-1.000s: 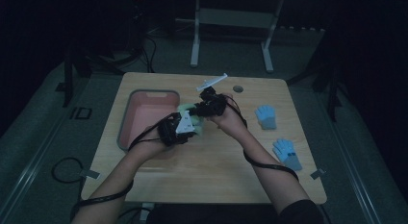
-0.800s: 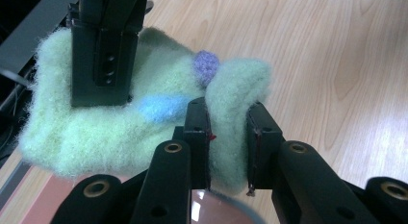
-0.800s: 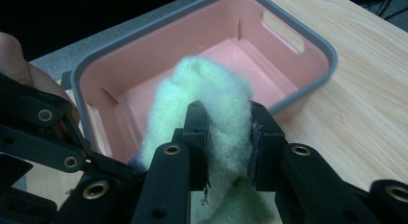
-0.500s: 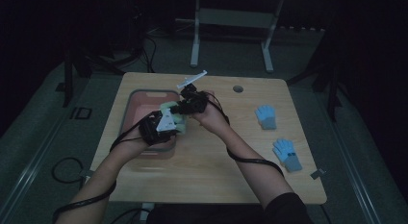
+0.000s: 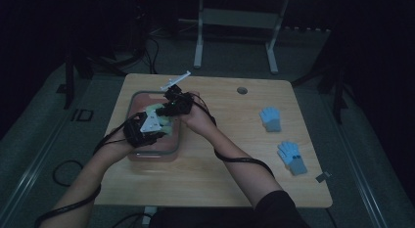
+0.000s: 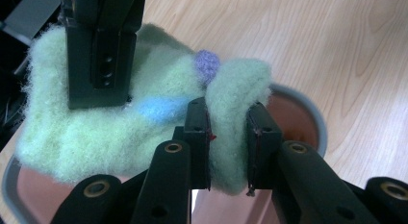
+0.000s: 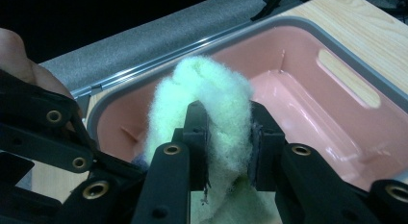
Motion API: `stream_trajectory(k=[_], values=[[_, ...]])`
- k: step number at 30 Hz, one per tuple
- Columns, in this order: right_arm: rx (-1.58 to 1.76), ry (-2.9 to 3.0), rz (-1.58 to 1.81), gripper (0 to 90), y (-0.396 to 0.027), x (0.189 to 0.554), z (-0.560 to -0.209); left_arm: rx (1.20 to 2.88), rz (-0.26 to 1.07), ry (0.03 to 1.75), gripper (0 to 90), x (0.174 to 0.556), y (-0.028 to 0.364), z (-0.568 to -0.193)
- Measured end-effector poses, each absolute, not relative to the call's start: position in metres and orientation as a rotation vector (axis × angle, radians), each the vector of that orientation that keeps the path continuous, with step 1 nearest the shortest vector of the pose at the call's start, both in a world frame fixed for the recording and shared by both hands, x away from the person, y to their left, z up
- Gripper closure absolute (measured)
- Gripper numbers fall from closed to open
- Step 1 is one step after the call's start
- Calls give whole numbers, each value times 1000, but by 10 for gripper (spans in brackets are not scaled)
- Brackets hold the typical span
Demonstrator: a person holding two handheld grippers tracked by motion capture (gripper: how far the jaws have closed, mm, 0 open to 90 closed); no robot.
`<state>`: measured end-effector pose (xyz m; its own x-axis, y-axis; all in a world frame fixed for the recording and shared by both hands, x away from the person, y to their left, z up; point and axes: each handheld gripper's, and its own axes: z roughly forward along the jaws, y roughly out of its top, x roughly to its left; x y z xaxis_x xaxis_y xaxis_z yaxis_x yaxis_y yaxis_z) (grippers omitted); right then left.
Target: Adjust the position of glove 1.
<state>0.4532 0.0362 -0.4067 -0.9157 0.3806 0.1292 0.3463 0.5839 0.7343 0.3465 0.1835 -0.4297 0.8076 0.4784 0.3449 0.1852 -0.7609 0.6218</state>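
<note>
Both grippers, left (image 6: 228, 147) and right (image 7: 228, 144), clamp the pale green fuzzy glove (image 6: 120, 123) above the pink bin (image 7: 308, 89). Soft, light, compressible (pinch thick folds); unlikely to slip.

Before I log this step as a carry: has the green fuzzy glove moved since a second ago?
Yes. The green glove, held by both grippers, has shifted left, from above the bare tabletop to above the pink bin.
</note>
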Motion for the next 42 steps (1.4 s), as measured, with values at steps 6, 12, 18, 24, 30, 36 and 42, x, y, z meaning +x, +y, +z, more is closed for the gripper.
stream_trajectory(k=[6,12,18,24,30,36,42], values=[[640,2750,1273,734,46,460,-415,2417,645,506,746,357,192,-439],[692,2759,1237,733,51,469,-434,2445,601,510,746,369,195,-454],[749,2782,1215,733,58,478,-457,2505,564,484,745,379,202,-471],[787,2839,1128,699,64,485,-473,2584,470,525,745,392,197,-485],[785,2847,1084,602,57,488,-475,2657,411,542,740,402,190,-491],[773,2837,1117,528,44,485,-471,2690,385,572,684,407,186,-493],[736,2820,1183,481,26,477,-462,2663,453,651,390,406,185,-489]])
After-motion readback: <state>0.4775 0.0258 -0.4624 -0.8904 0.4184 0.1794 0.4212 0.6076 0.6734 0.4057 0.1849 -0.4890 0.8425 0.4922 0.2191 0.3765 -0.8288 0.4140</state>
